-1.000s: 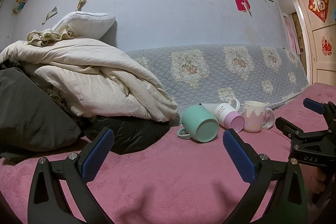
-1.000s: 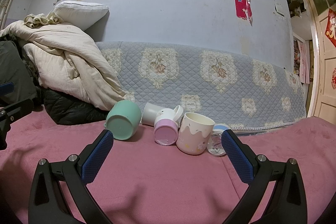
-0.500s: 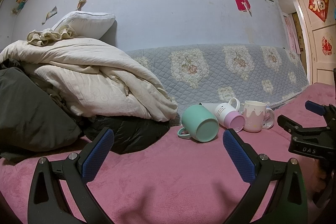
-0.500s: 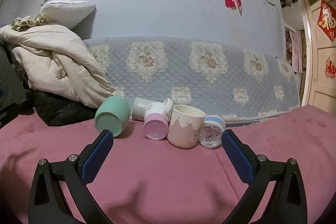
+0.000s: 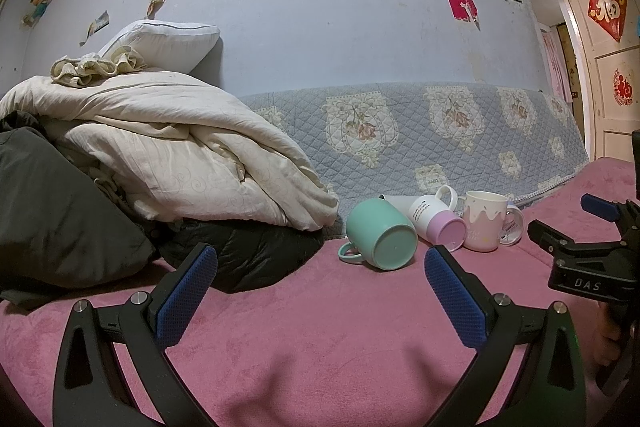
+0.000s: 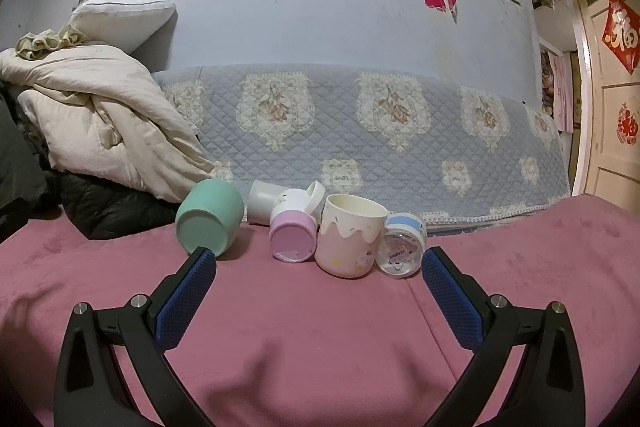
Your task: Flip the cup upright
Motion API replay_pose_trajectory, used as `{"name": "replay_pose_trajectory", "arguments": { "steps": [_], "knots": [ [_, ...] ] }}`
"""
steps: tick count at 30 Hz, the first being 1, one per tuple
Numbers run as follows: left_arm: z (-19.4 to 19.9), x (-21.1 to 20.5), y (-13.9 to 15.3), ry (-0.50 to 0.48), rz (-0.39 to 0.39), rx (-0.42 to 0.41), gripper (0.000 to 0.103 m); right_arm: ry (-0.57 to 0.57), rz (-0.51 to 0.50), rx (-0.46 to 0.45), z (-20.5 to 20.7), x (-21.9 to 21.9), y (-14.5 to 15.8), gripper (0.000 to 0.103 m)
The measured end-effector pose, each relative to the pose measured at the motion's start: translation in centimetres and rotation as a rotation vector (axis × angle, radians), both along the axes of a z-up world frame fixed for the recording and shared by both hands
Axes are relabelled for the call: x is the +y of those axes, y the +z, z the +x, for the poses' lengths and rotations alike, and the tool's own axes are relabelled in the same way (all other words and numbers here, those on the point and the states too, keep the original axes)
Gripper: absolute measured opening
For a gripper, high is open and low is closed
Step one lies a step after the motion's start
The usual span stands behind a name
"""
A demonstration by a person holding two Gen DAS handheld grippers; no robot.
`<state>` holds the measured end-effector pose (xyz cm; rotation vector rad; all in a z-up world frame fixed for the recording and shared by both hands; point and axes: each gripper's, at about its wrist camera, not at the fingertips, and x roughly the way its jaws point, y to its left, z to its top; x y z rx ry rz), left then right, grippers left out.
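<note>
Pink plush bedspread (image 6: 320, 339) carries a short row of cups near the quilted grey backrest (image 6: 380, 131). Of these, 1 already stands upright: the cream mug with a drip pattern (image 6: 348, 239), open mouth up. The others lie tipped. The mint-green mug (image 6: 208, 223) rests on its side, base facing the cameras, its handle against the bedspread in the left wrist view (image 5: 378, 233). The white-and-lilac mug (image 6: 292, 233) lies on its side touching the cream mug, with a plain white cup (image 6: 260, 205) lying behind it. At the right end, a small clear cup with a blue band (image 6: 402, 245) lies with its bottom toward the camera, touching the cream mug.

Neither tool has contacted anything. The right gripper (image 6: 318, 281) is spread wide and holds nothing, hovering low over the bedspread just short of the row, roughly centred between the lilac mug and the cream one. The left gripper (image 5: 320, 287) is likewise spread and bare, set further back and facing the green mug. The folded cream quilt (image 5: 168, 155) sits well to the left.

By my judgement the flipping has barely started, if at all: which cup is meant cannot be told from the aim alone, and reach, grasp, rotate and set down all remain.
</note>
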<state>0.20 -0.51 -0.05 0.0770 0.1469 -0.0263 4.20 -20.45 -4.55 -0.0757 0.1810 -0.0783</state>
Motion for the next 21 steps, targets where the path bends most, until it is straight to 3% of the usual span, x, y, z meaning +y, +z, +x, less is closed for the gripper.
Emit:
{"name": "replay_pose_trajectory", "arguments": {
  "steps": [15, 21],
  "knots": [
    [0.1, 0.0, -0.1, 0.000, 0.000, 0.001, 0.103, -0.032, 0.042, 0.038, 0.7, -1.1, 0.1, 0.103],
    [0.2, 0.3, -0.5, -0.002, -0.018, 0.006, 0.103, -0.097, 0.062, 0.107, 1.2, -4.3, 2.4, 0.103]
  ]
}}
